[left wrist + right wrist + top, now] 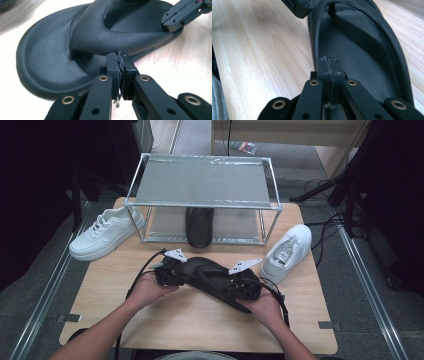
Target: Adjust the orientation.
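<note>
On the wooden table [100, 290], near its middle and in front of the metal rack [202, 185], a black slipper [210, 275] lies slantwise between the person's two hands. Left gripper [172, 272] sits at the slipper's upper-left end; in the left gripper view its jaws are pressed together just beside the slipper's edge, and whether they pinch the edge or merely meet against it cannot be told. Right gripper [245, 285] sits at the lower-right end; in the right gripper view its jaws are pressed flat together at the rim of the slipper's sole, and a grip there cannot be confirmed.

A second black slipper [199, 227] rests under the rack. One white sneaker [105, 232] stands left of the rack, another white sneaker [287, 252] right of it, both apart from the slipper in hand.
</note>
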A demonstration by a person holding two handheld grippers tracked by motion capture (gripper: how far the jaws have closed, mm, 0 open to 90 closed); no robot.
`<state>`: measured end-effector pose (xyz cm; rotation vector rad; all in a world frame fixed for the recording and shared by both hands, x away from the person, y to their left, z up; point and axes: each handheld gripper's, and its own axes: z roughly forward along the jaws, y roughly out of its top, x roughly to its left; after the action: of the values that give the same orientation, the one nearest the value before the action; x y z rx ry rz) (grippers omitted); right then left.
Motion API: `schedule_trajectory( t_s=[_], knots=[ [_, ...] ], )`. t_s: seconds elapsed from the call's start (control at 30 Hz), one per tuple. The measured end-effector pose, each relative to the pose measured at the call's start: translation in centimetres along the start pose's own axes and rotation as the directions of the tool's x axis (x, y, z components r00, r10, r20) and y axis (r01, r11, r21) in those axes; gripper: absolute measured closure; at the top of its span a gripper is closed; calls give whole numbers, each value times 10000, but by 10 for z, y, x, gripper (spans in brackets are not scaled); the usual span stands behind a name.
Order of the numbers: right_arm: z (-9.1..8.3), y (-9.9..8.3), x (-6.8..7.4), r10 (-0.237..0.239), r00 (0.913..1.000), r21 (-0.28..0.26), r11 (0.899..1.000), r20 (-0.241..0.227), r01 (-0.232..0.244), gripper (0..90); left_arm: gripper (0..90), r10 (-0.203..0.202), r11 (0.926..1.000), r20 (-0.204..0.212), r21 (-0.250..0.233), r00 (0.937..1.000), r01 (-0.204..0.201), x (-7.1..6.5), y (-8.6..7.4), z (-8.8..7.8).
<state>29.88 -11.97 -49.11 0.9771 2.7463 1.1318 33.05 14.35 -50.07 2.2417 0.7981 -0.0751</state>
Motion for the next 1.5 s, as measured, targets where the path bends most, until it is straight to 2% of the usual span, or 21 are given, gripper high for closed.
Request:
schedule_trajectory(
  t_s=[0.1,0.33,0.5,0.6,0.7,0.8,0.9,1.03,1.17,1.27,1.37,1.5],
  knots=[
    [1,0,2,2,10000,-33,10000,-45,-2,900,876,148,9998,-95,165,9998,-146,-3,2,3],
    [5,0,11,-245,9997,-58,9997,-77,244,900,878,288,9992,14,271,9996,-288,-5,6,5],
    [8,2,13,-214,9995,-94,9997,-235,212,900,876,389,9988,19,282,9992,-389,-7,8,9],
    [12,4,17,-213,9992,-123,9997,-347,209,900,865,303,9993,10,224,9995,-303,-9,8,11],
    [17,5,21,-339,9984,-239,9992,-458,328,900,878,402,9990,-37,207,9992,-401,-9,9,12],
    [21,7,25,-395,9977,-292,9989,-549,380,900,883,247,9996,271,143,9993,-251,-10,10,13],
    [24,9,28,-408,9975,-337,9987,-568,390,898,883,388,9992,409,84,9984,-391,-13,11,14],
    [28,11,32,-412,9981,-425,9983,-462,392,891,881,425,9991,434,48,9982,-427,-15,12,16],
    [30,11,32,-417,9981,-381,9985,-461,400,891,872,489,9985,424,226,9979,-499,-16,12,17],
    [28,10,30,-308,9985,-339,9990,-460,293,891,871,494,9985,426,207,9979,-503,-15,12,15],
    [19,9,27,-123,9990,-524,9986,-436,100,891,871,465,9988,375,157,9982,-471,-14,12,13],
    [2,6,23,180,9997,-833,9963,-183,-194,884,862,464,9988,394,107,9981,-468,-14,12,12]
  ],
)
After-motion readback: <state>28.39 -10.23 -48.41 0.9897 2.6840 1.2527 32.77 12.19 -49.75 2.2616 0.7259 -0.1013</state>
